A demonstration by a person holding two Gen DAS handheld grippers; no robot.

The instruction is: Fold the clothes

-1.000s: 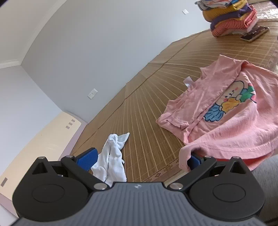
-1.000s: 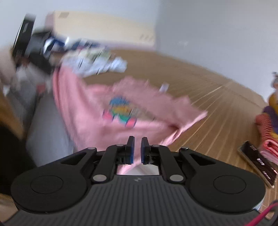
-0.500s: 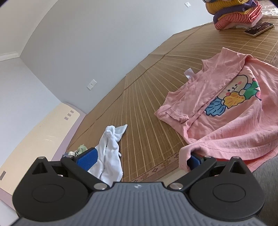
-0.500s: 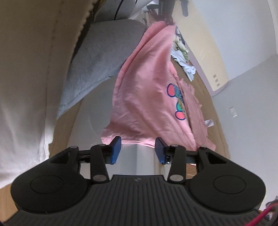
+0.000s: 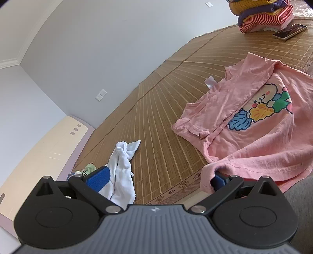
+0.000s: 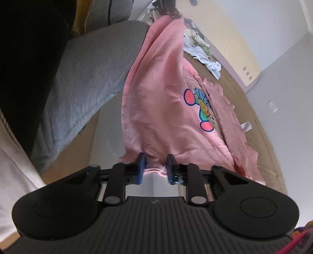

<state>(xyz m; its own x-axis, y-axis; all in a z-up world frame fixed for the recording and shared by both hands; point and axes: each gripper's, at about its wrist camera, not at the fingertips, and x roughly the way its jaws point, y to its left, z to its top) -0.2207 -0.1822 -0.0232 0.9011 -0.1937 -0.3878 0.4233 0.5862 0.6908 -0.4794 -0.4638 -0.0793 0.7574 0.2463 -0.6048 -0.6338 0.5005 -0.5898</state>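
Note:
A pink T-shirt [image 5: 252, 119] with a cartoon print lies on the bamboo mat, its hem hanging over the near edge. It also shows in the right wrist view [image 6: 166, 109]. My left gripper [image 5: 158, 177] is wide open; the hem's corner is draped over its right finger [image 5: 217, 178]. My right gripper [image 6: 154, 166] is partly open, its blue pads either side of the hem's other corner, not pinching it.
A white garment [image 5: 123, 166] lies crumpled on the mat [image 5: 156, 125] at left. A stack of folded clothes [image 5: 262, 15] and a dark flat box [image 5: 289, 31] sit far right. A grey-clad leg [image 6: 84, 82] is beside the shirt.
My right gripper was shut, swung round and opened, and now has narrowed around the hem corner. My left gripper stayed open with the hem over its finger and lifted slightly.

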